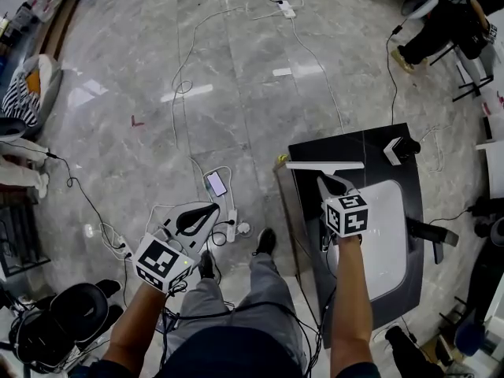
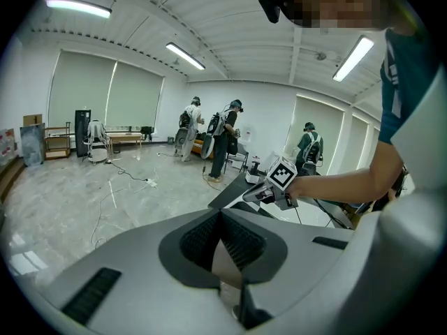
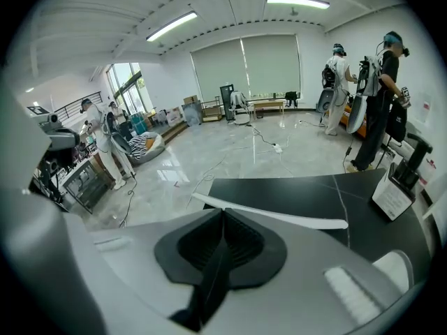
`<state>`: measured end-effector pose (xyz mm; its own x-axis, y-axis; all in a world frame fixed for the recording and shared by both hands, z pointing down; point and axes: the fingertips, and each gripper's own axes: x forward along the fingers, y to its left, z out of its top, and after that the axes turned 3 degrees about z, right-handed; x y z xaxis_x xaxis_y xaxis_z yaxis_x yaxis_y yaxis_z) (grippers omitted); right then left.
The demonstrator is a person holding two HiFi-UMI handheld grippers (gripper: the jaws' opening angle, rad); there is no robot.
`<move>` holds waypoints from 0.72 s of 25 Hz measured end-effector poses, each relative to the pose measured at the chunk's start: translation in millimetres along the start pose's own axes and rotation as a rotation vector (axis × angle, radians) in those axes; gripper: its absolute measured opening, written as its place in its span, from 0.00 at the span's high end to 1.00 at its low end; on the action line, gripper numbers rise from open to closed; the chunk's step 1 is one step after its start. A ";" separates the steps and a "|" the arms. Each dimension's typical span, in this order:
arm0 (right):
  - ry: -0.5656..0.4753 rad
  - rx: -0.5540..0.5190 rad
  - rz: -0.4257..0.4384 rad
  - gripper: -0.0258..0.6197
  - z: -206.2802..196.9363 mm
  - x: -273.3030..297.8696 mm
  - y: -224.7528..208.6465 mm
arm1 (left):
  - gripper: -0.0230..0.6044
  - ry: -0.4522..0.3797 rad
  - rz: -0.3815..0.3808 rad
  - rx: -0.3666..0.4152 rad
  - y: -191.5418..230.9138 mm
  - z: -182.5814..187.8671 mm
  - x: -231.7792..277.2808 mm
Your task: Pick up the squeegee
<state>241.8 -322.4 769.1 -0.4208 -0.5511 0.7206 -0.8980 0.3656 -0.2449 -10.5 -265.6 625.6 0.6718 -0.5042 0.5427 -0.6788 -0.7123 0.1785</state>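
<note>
Crosswise — squeegee (image 1: 324,165) over table (image 1: 370,144) edge

Black table (image 1: 309,203) mostly bare, cables (image 1: 183,87) littering floor (image 1: 236,69)

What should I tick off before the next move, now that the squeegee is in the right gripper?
1. Right gripper jaws closed on the squeegee handle: ok.
2. Handle centred between the jaws, blade square across: ok.
3. Blade clear of the black table: cannot tell.
4. Blade apart from the white block on the table: ok.
5. Left gripper jaws together, empty, off to the side over the floor: ok.
</note>
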 end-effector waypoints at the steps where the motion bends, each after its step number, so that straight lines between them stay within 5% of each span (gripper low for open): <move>1: 0.003 0.004 -0.002 0.93 -2.2 2.9 -1.9 | 0.95 0.001 0.000 -0.001 0.7 -1.1 1.7; 18: -0.019 0.029 -0.034 0.94 -2.6 22.7 -24.3 | 0.95 0.027 -0.003 -0.025 3.9 -17.4 20.3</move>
<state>254.5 -341.9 793.1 -0.3921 -0.5774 0.7161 -0.9150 0.3247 -0.2392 -4.7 -270.1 651.6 0.6656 -0.4886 0.5642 -0.6843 -0.7012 0.2002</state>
